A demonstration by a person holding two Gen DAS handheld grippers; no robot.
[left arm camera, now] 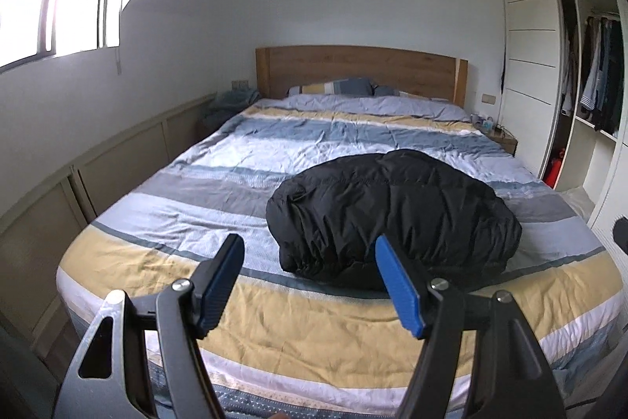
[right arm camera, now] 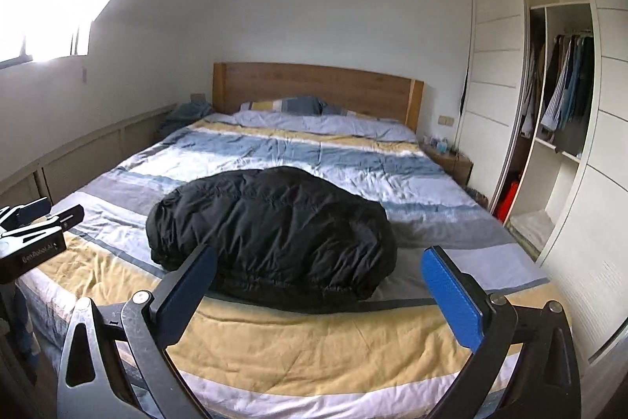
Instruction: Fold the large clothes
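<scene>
"benrobot.ai" reads on the left tongs; the black puffy jacket lies folded, rumpled, on the bed; left and right tongs gape empty before the jacket

1. From my right wrist view I can read one marking: pale lettering, "BenRobot.AI" as best I can make out, on the black body of the left gripper at the picture's left edge.
2. My left wrist view gives me no legible text.
</scene>
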